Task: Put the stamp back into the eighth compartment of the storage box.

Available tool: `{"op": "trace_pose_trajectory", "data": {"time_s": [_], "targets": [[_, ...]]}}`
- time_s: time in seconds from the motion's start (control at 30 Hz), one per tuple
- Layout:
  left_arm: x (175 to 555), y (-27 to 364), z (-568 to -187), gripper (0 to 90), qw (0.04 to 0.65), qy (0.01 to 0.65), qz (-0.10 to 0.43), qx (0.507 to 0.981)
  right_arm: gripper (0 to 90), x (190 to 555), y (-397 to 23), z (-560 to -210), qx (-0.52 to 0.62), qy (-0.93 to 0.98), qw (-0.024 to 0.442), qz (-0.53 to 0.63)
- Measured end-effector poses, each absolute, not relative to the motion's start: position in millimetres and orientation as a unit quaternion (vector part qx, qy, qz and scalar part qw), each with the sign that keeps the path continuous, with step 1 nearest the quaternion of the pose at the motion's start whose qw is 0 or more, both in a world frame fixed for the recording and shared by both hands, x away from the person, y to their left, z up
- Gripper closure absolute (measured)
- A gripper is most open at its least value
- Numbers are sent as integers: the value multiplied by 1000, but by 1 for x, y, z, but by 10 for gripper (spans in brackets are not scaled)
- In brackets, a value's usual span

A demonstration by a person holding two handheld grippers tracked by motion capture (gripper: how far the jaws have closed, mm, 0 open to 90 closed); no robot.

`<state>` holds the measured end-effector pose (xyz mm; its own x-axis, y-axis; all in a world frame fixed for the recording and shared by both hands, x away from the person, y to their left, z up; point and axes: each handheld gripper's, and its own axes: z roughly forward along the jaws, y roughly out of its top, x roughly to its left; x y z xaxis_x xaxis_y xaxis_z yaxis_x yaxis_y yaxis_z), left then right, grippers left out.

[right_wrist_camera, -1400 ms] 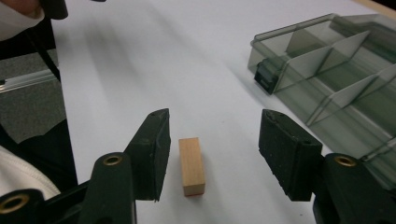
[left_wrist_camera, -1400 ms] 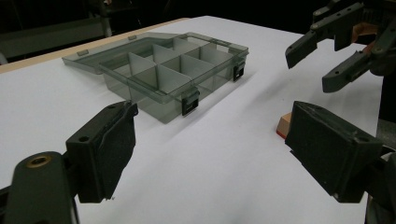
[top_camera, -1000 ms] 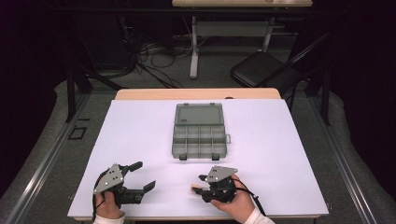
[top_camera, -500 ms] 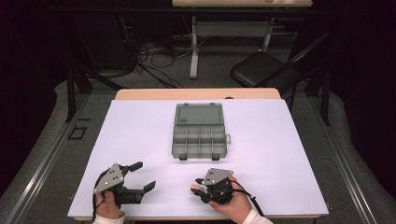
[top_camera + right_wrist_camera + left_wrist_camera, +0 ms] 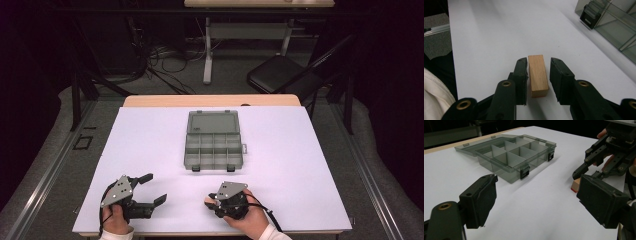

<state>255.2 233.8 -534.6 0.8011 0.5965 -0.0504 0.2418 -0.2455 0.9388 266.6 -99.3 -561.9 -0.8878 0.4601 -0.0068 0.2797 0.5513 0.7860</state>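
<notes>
Left gripper [image 5: 150,189] idle and spread wide; right gripper [image 5: 538,72] closing around wooden block [image 5: 538,75].
Its jaws have just been narrowing, block lying between them on the table [image 5: 300,165], left pad touching, right pad apart: uneven contact could skew it before the organizer box [image 5: 214,142] ahead.

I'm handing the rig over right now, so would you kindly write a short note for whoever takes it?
Right gripper: jaws have just been closing around the wooden block; the left pad touches it, a slight gap remains on the right, so no grip yet.
Left gripper: open, holding nothing, low over the table.
Organiser box: lid open, compartments look empty, mid-table.
Done: block straddled.
Left: probably grip it, lift it and place it in a compartment.
</notes>
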Motion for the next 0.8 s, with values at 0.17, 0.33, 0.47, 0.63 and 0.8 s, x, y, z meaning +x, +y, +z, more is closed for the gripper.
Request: {"op": "trace_pose_trajectory", "data": {"time_s": [0.17, 0.33, 0.47, 0.63, 0.8], "targets": [[255, 234, -535, 160, 551, 271, 161, 773, 697, 268, -101, -562, 213, 874, 103, 423], [255, 233, -535, 160, 550, 270, 161, 774, 711, 267, -100, -563, 210, 876, 104, 421], [255, 233, -535, 160, 550, 270, 160, 774, 722, 267, -99, -564, 204, 879, 107, 418], [255, 234, -535, 160, 550, 271, 160, 773, 740, 267, -99, -564, 200, 881, 110, 415], [255, 234, -535, 160, 550, 270, 160, 774, 754, 266, -99, -565, 193, 882, 113, 415]]}}
